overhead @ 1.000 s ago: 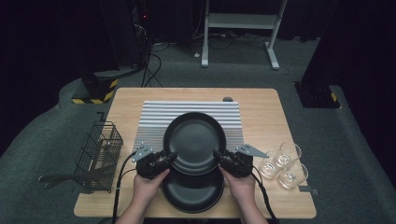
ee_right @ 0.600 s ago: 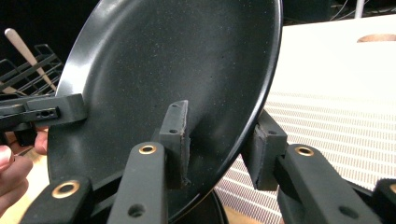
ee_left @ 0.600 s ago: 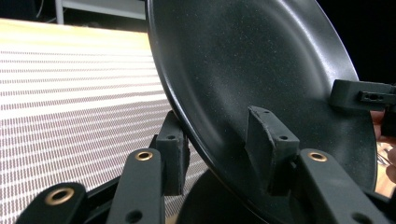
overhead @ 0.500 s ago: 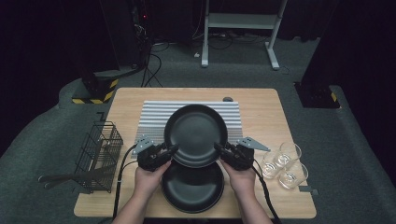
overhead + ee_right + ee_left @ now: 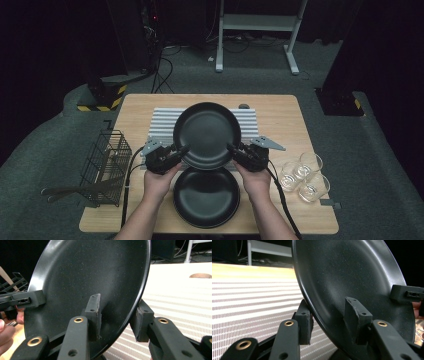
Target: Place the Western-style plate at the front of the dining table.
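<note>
A black plate [image 5: 207, 132] hangs tilted above the striped mat [image 5: 249, 121], held by its rim on both sides. My left gripper [image 5: 179, 151] is shut on its left edge and my right gripper [image 5: 234, 149] on its right edge. In the left gripper view the plate [image 5: 352, 272] passes between the jaws of the left gripper [image 5: 329, 316], one pad under the rim and one inside it. The right gripper view shows the same hold by the right gripper [image 5: 117, 315] on the plate [image 5: 95, 272]. A second black plate [image 5: 206, 197] lies flat on the table near the front edge.
A wire basket [image 5: 106, 161] with utensils stands at the table's left edge. Three clear glasses [image 5: 305, 175] are grouped at the right. The wooden table [image 5: 285, 107] has a small dark disc [image 5: 244, 106] behind the mat.
Both hands have carried the upper plate up and away from the person, off the lower plate and over the mat. Both grips are unchanged.
</note>
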`<state>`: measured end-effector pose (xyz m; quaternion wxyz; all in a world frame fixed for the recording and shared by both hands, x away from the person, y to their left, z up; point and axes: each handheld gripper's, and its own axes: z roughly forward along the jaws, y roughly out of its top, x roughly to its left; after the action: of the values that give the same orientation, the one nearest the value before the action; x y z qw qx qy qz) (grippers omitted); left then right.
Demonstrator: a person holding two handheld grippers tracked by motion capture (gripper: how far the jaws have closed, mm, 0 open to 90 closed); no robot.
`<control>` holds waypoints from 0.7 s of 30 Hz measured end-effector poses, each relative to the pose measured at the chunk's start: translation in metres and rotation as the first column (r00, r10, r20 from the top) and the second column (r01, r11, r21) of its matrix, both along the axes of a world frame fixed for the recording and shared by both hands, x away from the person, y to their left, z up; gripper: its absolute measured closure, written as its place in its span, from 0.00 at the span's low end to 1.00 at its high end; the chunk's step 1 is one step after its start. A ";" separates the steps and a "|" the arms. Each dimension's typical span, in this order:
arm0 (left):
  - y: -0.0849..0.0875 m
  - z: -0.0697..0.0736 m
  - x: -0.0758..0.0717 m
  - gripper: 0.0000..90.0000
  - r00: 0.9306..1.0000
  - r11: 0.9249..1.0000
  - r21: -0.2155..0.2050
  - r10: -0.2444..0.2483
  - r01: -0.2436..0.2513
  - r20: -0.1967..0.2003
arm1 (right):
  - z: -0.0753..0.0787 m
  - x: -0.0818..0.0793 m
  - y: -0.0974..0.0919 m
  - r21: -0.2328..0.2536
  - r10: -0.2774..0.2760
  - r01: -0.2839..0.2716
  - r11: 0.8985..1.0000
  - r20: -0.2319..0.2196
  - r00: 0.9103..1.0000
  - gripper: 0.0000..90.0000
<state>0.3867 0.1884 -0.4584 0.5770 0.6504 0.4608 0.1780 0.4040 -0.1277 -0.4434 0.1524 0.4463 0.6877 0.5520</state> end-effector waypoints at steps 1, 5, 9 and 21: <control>0.000 0.001 0.002 0.66 1.000 1.000 -0.001 0.002 -0.002 0.002 | 0.001 0.002 0.001 -0.003 -0.001 0.001 1.000 0.001 1.000 0.71; 0.002 0.002 0.009 0.66 1.000 1.000 -0.011 0.007 -0.007 0.007 | 0.007 0.009 0.003 -0.017 0.005 -0.005 1.000 0.007 1.000 0.71; 0.002 0.005 0.014 0.66 1.000 1.000 -0.006 0.010 -0.010 0.009 | 0.010 0.015 0.004 -0.027 0.002 -0.002 1.000 0.009 1.000 0.71; 0.002 0.013 0.028 0.66 0.999 1.000 -0.013 0.028 -0.028 0.025 | 0.015 0.025 0.006 -0.025 -0.001 0.002 1.000 0.017 1.000 0.71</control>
<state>0.4147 0.1906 -0.4453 0.5842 0.6381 0.4636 0.1915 0.4294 -0.1217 -0.4282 0.1645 0.4400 0.6929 0.5470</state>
